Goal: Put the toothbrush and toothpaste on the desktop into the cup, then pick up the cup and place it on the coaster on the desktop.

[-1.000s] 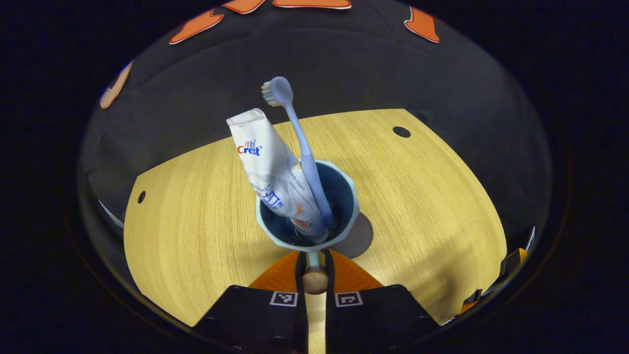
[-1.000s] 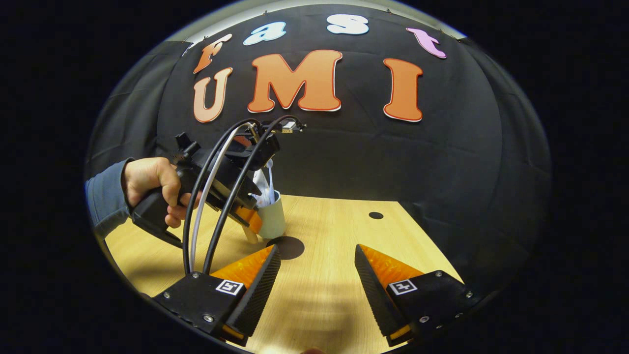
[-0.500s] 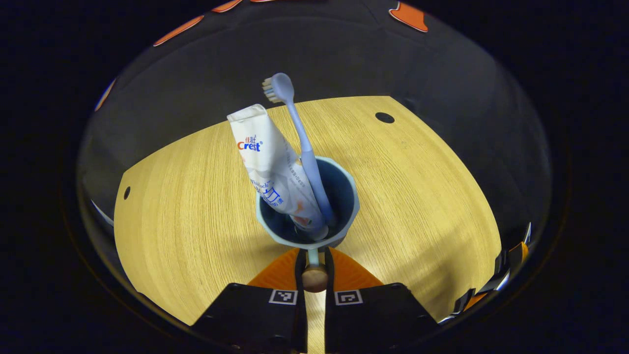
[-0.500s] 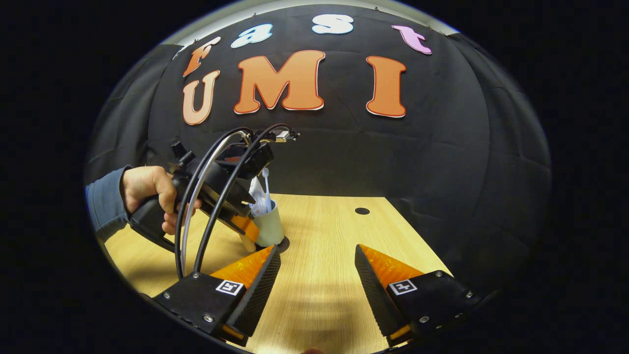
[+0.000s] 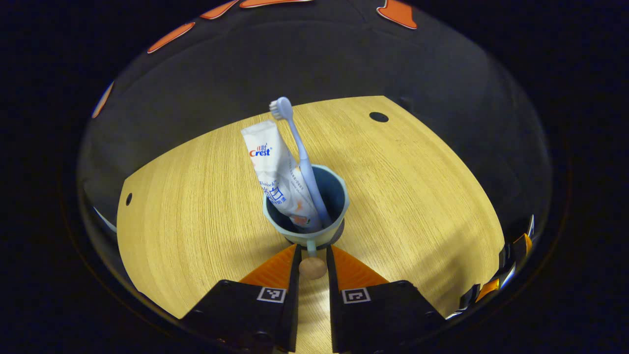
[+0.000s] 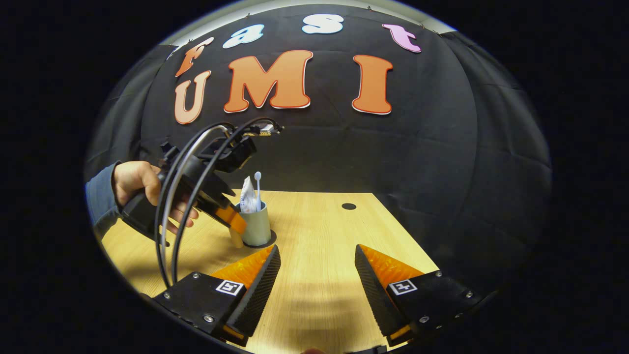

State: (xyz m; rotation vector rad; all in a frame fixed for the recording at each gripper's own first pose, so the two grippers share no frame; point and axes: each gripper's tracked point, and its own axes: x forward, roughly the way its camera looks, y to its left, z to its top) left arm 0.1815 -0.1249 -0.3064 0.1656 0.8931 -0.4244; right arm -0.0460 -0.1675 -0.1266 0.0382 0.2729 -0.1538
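Two things left, I'd say: let the left gripper (image 5: 312, 255) fingers, just parted beside the handle knob, slide straight back from the pale blue cup (image 5: 305, 212) sitting on the dark round coaster (image 6: 269, 243). Right gripper (image 6: 317, 270) hangs wide apart; wooden counter (image 5: 417, 187) has room.

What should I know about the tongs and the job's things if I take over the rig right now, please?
Left tongs: fingers flank the cup's handle knob; whether both press on it is unclear.
Right tongs: open, holding nothing, above the desktop.
Toothpaste and toothbrush: both stand in the cup.
Cup sits on the dark coaster, whose edge peeks out at its base.
Done: loading and, apparently, placing.
Left: free the handle and back the left tongs away without tipping the cup.
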